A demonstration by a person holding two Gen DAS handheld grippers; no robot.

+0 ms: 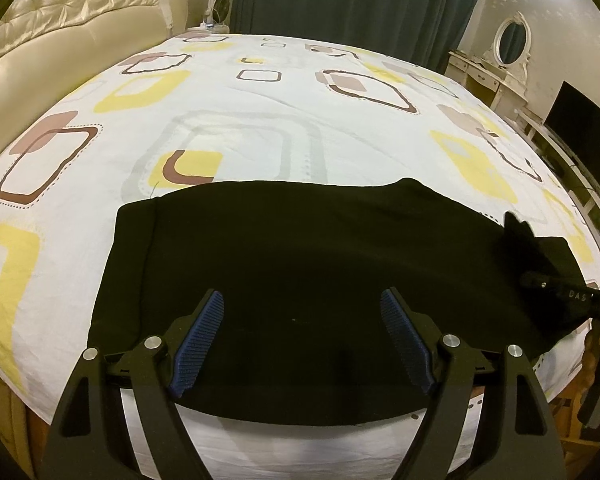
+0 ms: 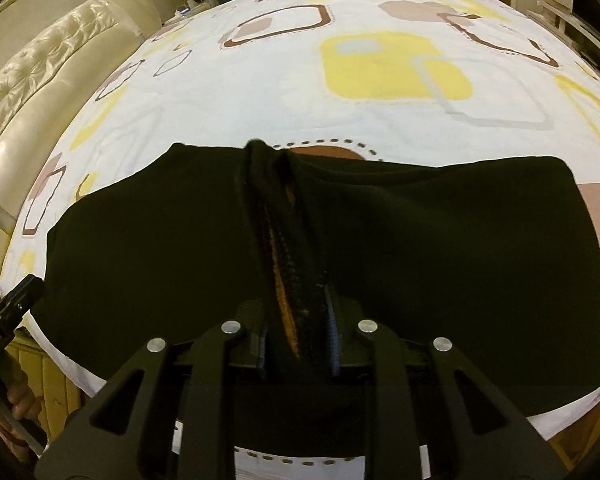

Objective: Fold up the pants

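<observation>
The black pants [image 1: 308,264] lie flat across the near edge of the bed [image 1: 236,120], folded into a wide dark band. My left gripper [image 1: 302,304] is open, its blue-padded fingers [image 1: 202,332] spread above the pants' near middle, holding nothing. My right gripper [image 2: 296,292] is shut on a bunched ridge of the pants [image 2: 140,264] and lifts it in a raised pleat toward the camera. The right gripper also shows in the left wrist view [image 1: 540,264] at the pants' right end.
The bed sheet [image 2: 380,92] is white with yellow and brown squares. A cream tufted headboard [image 1: 60,24] stands at the left. Dark curtains [image 1: 360,0], a white vanity with mirror [image 1: 500,56] and a black monitor [image 1: 584,136] are at the back right.
</observation>
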